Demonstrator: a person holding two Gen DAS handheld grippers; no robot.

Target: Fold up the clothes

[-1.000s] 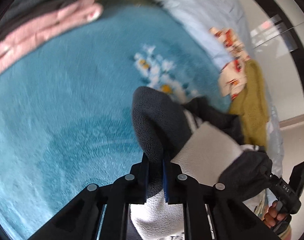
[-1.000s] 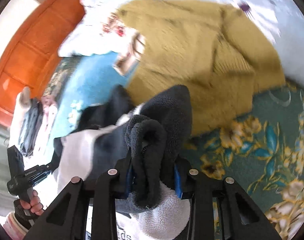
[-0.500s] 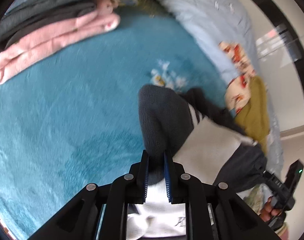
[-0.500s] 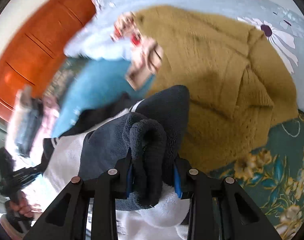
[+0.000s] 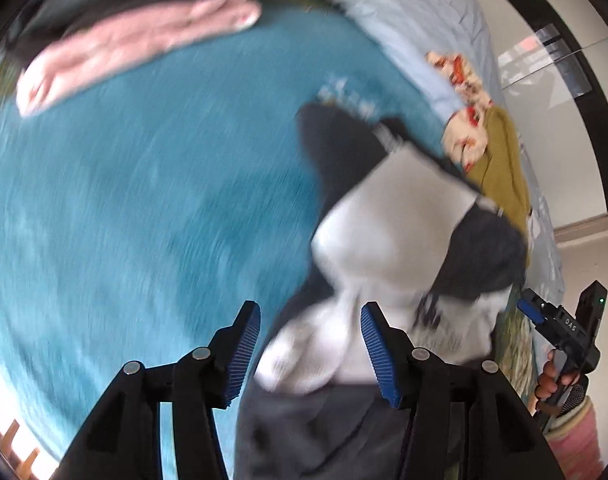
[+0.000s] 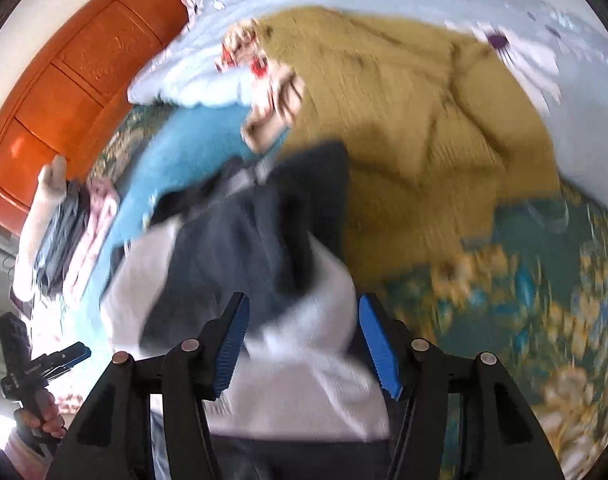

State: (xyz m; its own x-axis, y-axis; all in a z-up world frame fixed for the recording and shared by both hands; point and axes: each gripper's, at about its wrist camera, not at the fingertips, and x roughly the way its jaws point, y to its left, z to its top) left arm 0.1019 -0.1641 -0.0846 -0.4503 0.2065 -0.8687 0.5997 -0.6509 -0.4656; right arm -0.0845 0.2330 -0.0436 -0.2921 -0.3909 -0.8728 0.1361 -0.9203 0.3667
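Both my grippers are opening over the same garment, a dark grey and white fleece top [image 5: 388, 232] lying bunched on the teal blanket [image 5: 143, 200]. My left gripper [image 5: 310, 344] has its blue pads well apart; the white part of the fleece sits between them, nearer the right pad, with no firm clamp visible. My right gripper [image 6: 301, 334] likewise stands with jaws spread and opening, the fleece [image 6: 239, 248] lying loose between the pads. Only the left view shows the folded pink garment [image 5: 135, 40] with dark clothes stacked behind it at the blanket's far edge, plus my right hand [image 5: 552, 376] on its handle. Only the right view shows the orange wooden headboard [image 6: 75, 80], the full spread of the mustard knitted sweater [image 6: 404, 128] just beyond the fleece, and the green floral bedspread [image 6: 524, 300]. A red-patterned cream cloth [image 6: 263, 80] lies at the sweater's edge. No containers seen. Heavy blur in both views.
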